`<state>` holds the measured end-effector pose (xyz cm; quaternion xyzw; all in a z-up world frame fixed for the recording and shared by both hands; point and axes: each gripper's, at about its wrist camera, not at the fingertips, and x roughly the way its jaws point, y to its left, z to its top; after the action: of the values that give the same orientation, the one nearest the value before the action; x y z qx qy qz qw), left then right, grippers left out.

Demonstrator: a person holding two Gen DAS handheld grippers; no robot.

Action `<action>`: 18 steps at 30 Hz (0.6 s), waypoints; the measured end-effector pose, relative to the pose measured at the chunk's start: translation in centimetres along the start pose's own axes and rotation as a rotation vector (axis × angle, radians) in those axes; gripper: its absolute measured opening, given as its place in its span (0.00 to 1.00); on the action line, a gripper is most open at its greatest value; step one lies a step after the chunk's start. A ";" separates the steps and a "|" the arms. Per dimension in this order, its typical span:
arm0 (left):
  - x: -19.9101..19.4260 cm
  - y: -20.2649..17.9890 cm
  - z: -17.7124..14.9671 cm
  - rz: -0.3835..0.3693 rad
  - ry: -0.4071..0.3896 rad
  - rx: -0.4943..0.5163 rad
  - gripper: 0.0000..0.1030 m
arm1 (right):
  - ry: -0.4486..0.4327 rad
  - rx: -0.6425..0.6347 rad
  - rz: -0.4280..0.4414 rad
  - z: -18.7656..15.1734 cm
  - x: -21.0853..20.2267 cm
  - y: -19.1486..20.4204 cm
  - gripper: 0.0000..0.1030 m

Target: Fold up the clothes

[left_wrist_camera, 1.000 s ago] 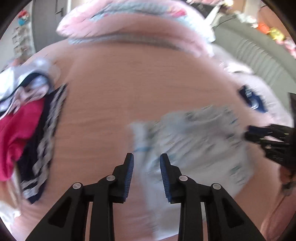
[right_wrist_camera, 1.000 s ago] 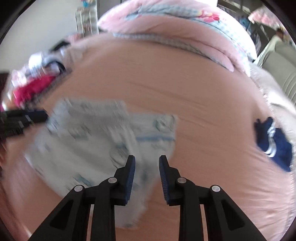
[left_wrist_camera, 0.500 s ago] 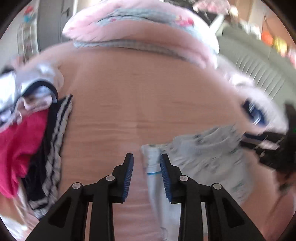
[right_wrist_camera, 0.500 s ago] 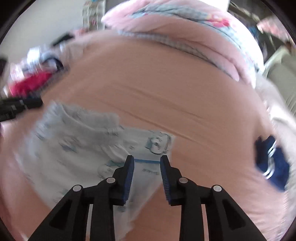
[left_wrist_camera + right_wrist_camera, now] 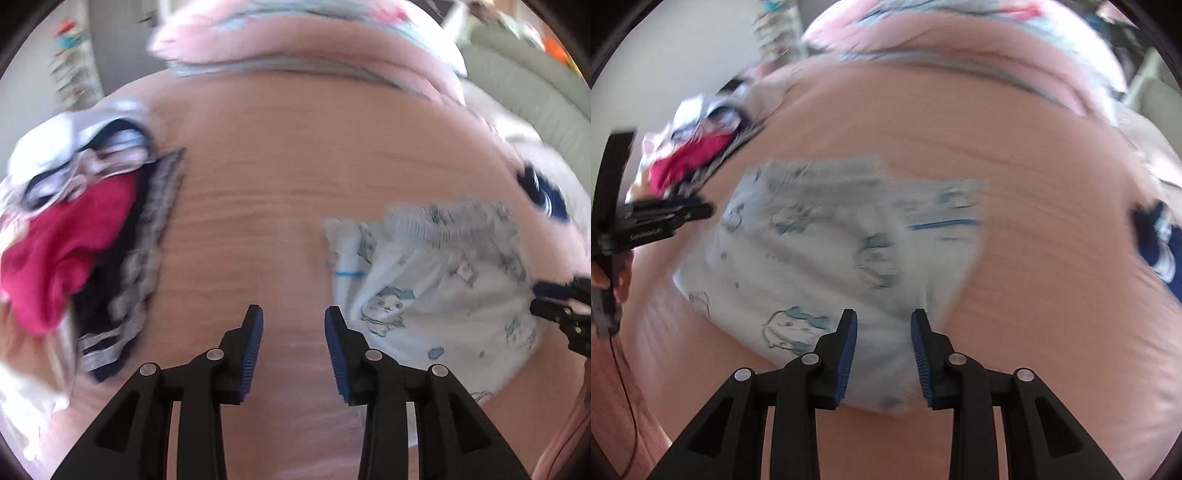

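Note:
A white garment with blue animal prints (image 5: 436, 295) lies spread on the pink bed sheet (image 5: 277, 166). My left gripper (image 5: 293, 325) hovers over bare sheet just left of the garment's edge, its jaws opening with nothing between them. In the right wrist view the garment (image 5: 820, 258) lies under my right gripper (image 5: 884, 325), whose fingers stand apart above its near hem without pinching it. The left gripper (image 5: 665, 218) shows at the garment's left side there, and the right gripper (image 5: 543, 299) shows at its right side in the left wrist view.
A heap of unfolded clothes (image 5: 74, 240), magenta, navy and white, lies at the bed's left. A small navy garment (image 5: 1156, 240) sits at the right edge. A pink duvet (image 5: 295, 37) is bunched at the far end, with a grey sofa (image 5: 524, 85) beyond.
The garment's edge was between the left fingers half a second ago; now it lies to their right. Both grippers have shifted and their jaws stand slightly wider.

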<state>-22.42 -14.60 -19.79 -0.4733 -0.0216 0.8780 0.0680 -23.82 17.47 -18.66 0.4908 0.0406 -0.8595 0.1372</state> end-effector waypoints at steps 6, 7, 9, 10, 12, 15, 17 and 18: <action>-2.4 -3.7 -2.2 -0.143 -0.029 -0.006 0.31 | -0.063 0.028 0.049 -0.5 -2.8 1.4 0.32; -2.5 -4.3 -2.7 -0.139 -0.022 0.003 0.31 | -0.053 0.004 0.053 -0.8 -2.5 2.0 0.33; -2.4 -5.1 -3.8 -0.079 0.001 0.020 0.31 | -0.008 -0.039 0.026 -0.9 -0.9 3.3 0.33; -2.3 -5.5 -4.4 -0.049 0.013 0.029 0.31 | 0.029 -0.042 -0.004 -2.1 -0.2 3.0 0.33; -2.3 -5.9 -5.5 0.006 0.032 0.031 0.31 | 0.029 -0.012 -0.011 -3.3 -0.3 2.0 0.31; -2.8 -3.7 -6.3 0.011 0.037 -0.066 0.34 | 0.043 0.064 -0.081 -5.1 -1.5 -0.4 0.33; -3.1 -2.6 -6.2 0.006 0.028 -0.116 0.34 | 0.038 0.142 -0.082 -6.7 -2.6 -2.5 0.33; -3.3 -2.3 -6.0 0.004 0.016 -0.132 0.33 | 0.028 0.173 -0.071 -7.0 -3.2 -3.1 0.33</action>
<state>-15.37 -12.90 -20.13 -0.4839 -0.0778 0.8710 0.0350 -17.30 22.54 -19.69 0.5112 -0.0146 -0.8570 0.0630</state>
